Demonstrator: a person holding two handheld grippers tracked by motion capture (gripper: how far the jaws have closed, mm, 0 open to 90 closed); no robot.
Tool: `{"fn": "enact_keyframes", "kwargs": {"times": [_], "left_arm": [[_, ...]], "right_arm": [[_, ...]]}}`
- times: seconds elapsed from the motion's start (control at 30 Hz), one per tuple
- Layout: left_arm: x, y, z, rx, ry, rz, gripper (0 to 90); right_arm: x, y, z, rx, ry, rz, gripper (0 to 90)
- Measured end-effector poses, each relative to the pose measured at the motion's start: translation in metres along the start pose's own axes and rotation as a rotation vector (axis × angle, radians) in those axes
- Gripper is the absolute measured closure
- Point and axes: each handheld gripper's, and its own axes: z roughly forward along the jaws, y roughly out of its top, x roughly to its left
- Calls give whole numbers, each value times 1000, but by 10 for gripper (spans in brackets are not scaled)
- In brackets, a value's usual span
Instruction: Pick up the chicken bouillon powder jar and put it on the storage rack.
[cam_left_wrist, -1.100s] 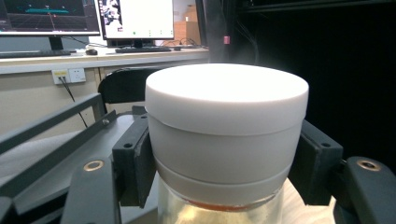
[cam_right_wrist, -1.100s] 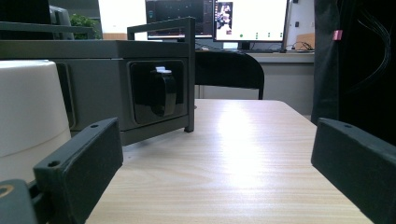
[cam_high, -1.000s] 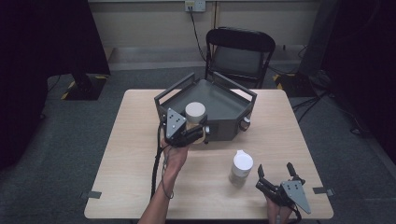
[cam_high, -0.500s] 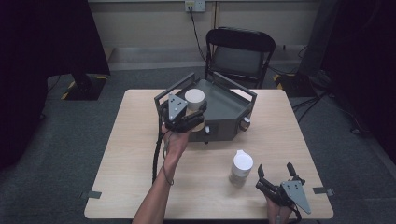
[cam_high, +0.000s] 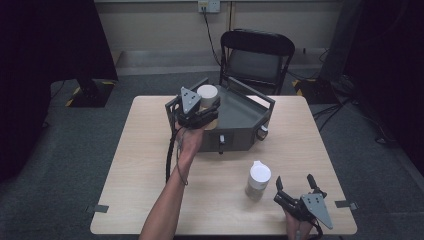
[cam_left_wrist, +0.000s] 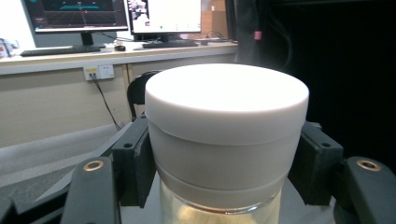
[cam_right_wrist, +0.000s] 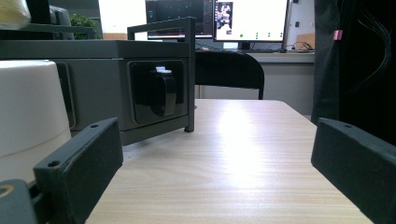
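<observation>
Held jar (cam_left_wrist: 226, 135): round, smooth white lid, clear glass body, over grey metal bin's (cam_high: 245, 117) ten o'clock corner.
Left tongs (cam_high: 200, 116): pinching jar.
Right tongs (cam_high: 295, 187): spread, empty.
Desk (cam_high: 140, 165): pale woodgrain.
Writing: none readable.

Just above the frame's centre, the left gripper (cam_high: 206, 111) is clamped on a white-lidded round jar (cam_high: 207, 94), holding it over the left end of a dark grey angular metal bin (cam_high: 245, 120). That bin sits on a light wooden table (cam_high: 150, 150). At lower right, the right gripper (cam_high: 295, 184) rests with jaws apart, near a second white-capped clear jar (cam_high: 259, 180) standing upright. A black folding chair (cam_high: 257, 57) stands beyond the table.
</observation>
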Motion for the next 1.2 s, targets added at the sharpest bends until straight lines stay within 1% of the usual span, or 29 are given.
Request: {"fn": "enact_keyframes", "kwargs": {"times": [0.07, 0.2, 0.3, 0.37, 0.5, 0.7, 0.8, 0.9, 1.0, 1.13, 1.2], "left_arm": [[-2, -2, 5, -6, 19, -1, 343], [-1, -2, 14, 7, 38, 1, 343], [1, -4, 18, 10, 51, -8, 343], [2, -3, 21, 20, 57, -8, 343], [1, -4, 23, 37, 58, 2, 342], [2, -8, 28, 58, 60, -6, 342], [2, -9, 29, 68, 66, 0, 342], [3, -9, 30, 76, 69, -6, 342], [2, -11, 29, 70, 70, -1, 342], [3, -12, 30, 68, 74, -17, 341], [3, -12, 29, 66, 70, -15, 341]], "right_arm": [[0, 0, 0, 0, 0, 0, 10], [0, 0, 0, 0, 1, 0, 10], [0, 0, 0, 0, 1, 0, 10], [0, 0, 0, 0, 1, 0, 10], [0, 0, 0, 0, 1, 0, 10], [0, 0, 0, 0, 1, 0, 10], [0, 0, 0, 0, 1, 0, 10], [0, 0, 0, 0, 1, 0, 10], [0, 0, 0, 0, 1, 0, 10], [0, 0, 0, 0, 1, 0, 10], [0, 0, 0, 0, 1, 0, 10]]}}
